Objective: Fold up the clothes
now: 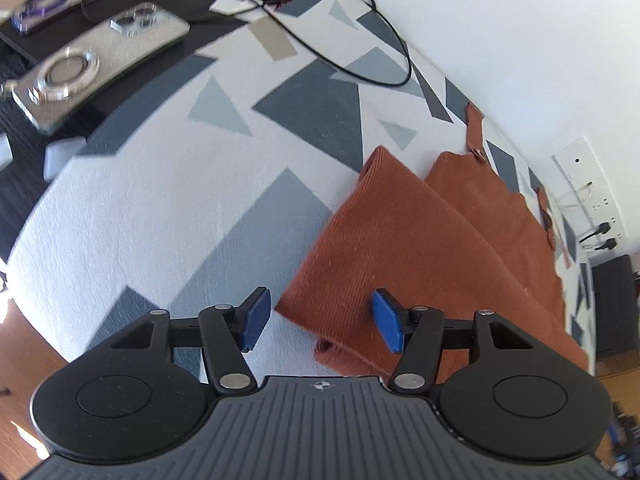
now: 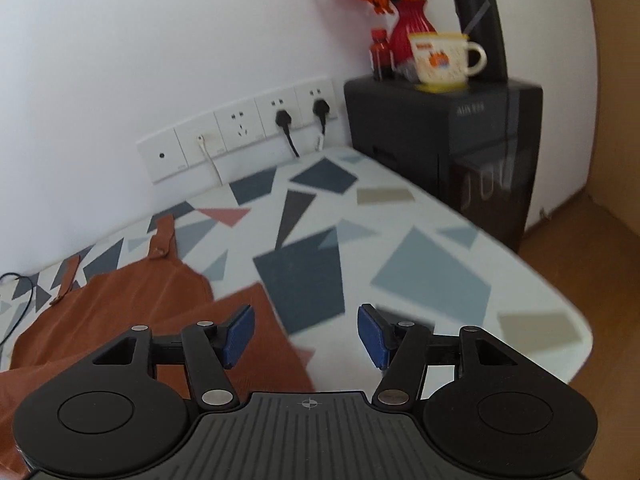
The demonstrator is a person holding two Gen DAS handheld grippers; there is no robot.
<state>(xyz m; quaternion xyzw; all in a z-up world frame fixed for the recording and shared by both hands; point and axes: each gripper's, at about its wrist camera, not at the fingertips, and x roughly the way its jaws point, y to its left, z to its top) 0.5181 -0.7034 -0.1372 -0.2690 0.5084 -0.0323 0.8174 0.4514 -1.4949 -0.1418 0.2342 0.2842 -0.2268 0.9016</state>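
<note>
A rust-orange corduroy strap dress [image 1: 400, 240] lies partly folded on the table with the white, grey-patched cloth [image 1: 160, 200], its straps toward the wall. My left gripper [image 1: 322, 320] hovers open over the dress's near folded corner; the blue pads [image 1: 256, 318] stand on either side of that corner without pressing it. In the right wrist view the dress [image 2: 120, 300] lies at the lower left. My right gripper [image 2: 306, 336] is open just past the garment's right edge, above the patterned cloth [image 2: 400, 208], with nothing between its pads.
A phone [image 1: 100, 60] and clutter sit on a dark surface at the far left. A black cable [image 1: 380, 20] loops over the cloth. Wall sockets [image 2: 240, 128] line the wall. A black appliance [image 2: 440, 128] carries a mug [image 2: 440, 60], a red vase [image 2: 408, 20] and a dark bottle [image 2: 480, 20].
</note>
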